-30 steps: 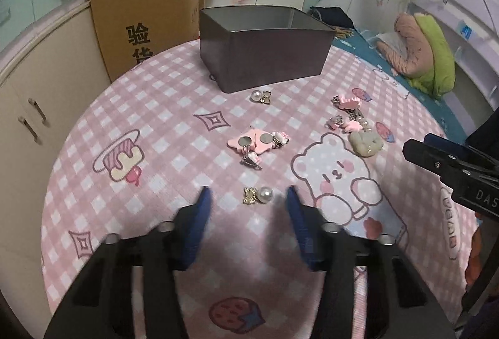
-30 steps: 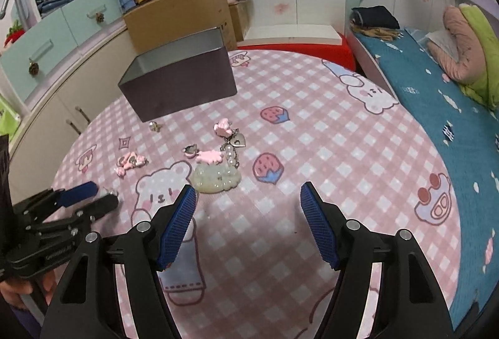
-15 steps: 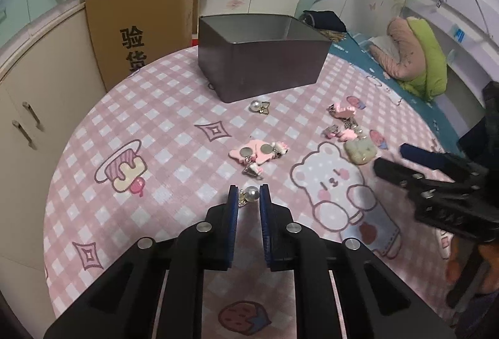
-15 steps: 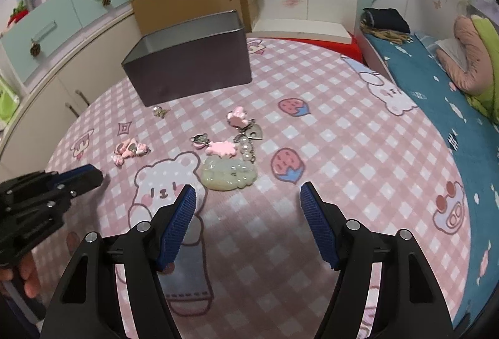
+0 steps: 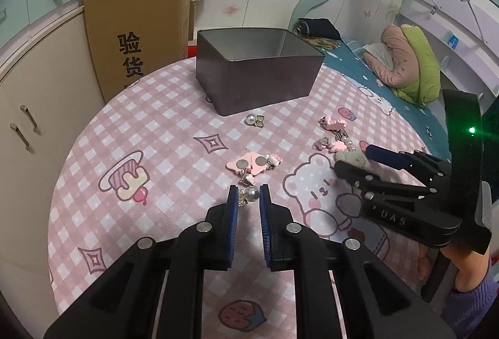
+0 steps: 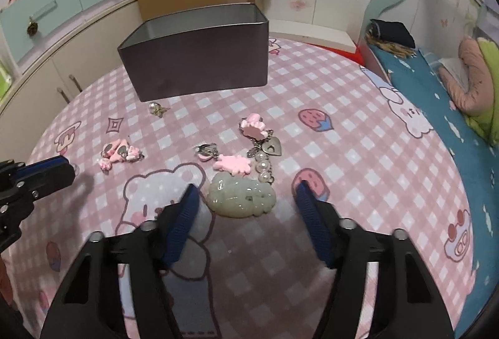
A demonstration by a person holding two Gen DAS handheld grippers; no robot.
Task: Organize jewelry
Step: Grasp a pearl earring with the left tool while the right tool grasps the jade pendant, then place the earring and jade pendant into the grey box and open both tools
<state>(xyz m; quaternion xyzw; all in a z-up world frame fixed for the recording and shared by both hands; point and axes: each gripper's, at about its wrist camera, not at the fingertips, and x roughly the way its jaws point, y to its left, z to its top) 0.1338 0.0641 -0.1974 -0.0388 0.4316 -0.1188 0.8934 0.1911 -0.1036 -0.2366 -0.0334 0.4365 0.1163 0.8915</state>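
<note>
While left hand-held gripper [image 5: 248, 197] clamps pearl earring [image 5: 251, 194] | right hand-held gripper [image 6: 246, 201] — half-wide, closing — straddles jade pendant [image 6: 241, 198]

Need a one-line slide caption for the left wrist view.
Left gripper shut on a pearl earring on the pink checked tablecloth, open grey tin behind.

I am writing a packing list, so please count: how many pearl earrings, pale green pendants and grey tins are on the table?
Pearl earrings: 2, a loose earring and a gripped earring
Pale green pendant: 1
Grey tin: 1
Total: 4
</note>
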